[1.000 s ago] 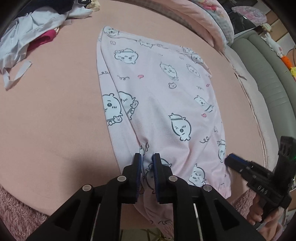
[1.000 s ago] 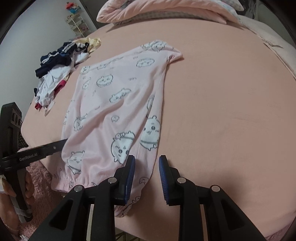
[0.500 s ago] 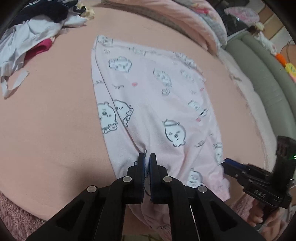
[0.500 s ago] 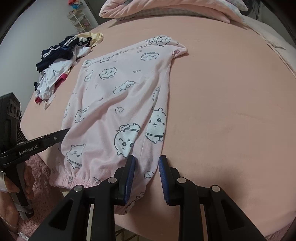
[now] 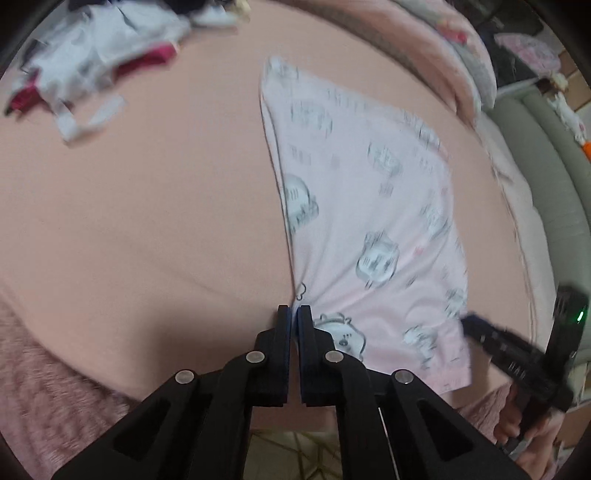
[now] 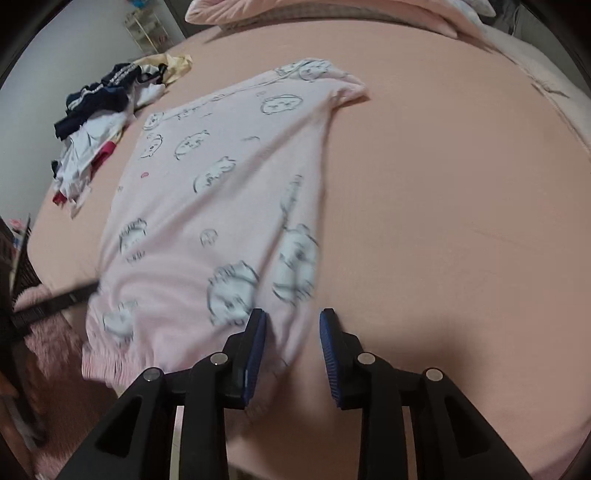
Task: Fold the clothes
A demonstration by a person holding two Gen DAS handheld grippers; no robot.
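Observation:
Pale pink pajama pants [image 5: 369, 206] printed with cartoon animals lie spread on the pink bed; they also show in the right wrist view [image 6: 229, 192]. My left gripper [image 5: 294, 314] is shut on the near left edge of the pants at the bed's front edge. My right gripper [image 6: 293, 321] is open, its jaws straddling the pants' near right edge, with fabric between them. The right gripper also shows in the left wrist view [image 5: 517, 362] at the pants' right cuff. Both views are motion-blurred.
A heap of white, navy, red and yellow clothes [image 6: 99, 122] lies at the bed's far left; it also shows in the left wrist view [image 5: 96, 59]. Pillows and a pink duvet [image 6: 332, 11] line the far end. A fluffy pink rug [image 5: 48, 369] lies below the front edge.
My left gripper closed on the pants' edge and pulled it toward the front edge. My right gripper moved forward so its open jaws straddle the fabric's right edge.

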